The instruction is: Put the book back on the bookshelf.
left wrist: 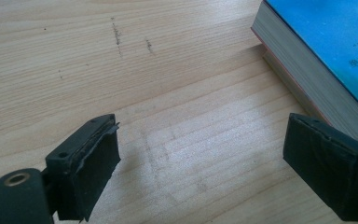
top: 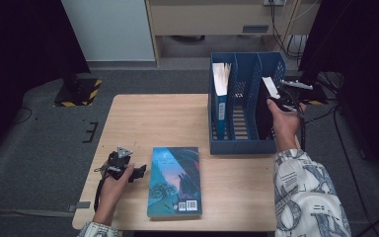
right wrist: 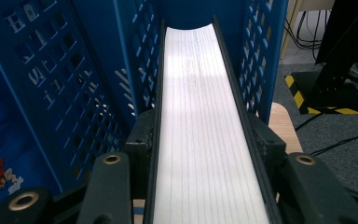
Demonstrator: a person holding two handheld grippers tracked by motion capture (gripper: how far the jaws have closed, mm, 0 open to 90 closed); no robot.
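1. High view: right tongs (top: 282,100) are gripping a dark-covered book (top: 266,106) standing upright in the rightmost slot of the blue file rack (top: 237,144) at the far right of the tabletop (top: 143,118). Another book (top: 220,94) is standing in the leftmost slot. Left tongs (top: 140,173) are resting low on the tabletop, just left of a blue paperback (top: 173,181) lying flat near the front edge.
2. Left gripper view: left tongs (left wrist: 200,158) are standing wide open with bare wood between the pads, nothing held. The blue paperback (left wrist: 317,60) is lying just beyond the right pad, apart from it.
3. Right gripper view: right tongs (right wrist: 205,154) are clamping the dark-covered book (right wrist: 200,116) across its covers, white page edge facing the camera, rack walls (right wrist: 98,70) close on both sides.
4. Step, as judged: seating this book in the rack. Next move is probably calling for letting the book settle on the rack floor, releasing, backing straight out without snagging the dividers; then the flat paperback is waiting for pickup.
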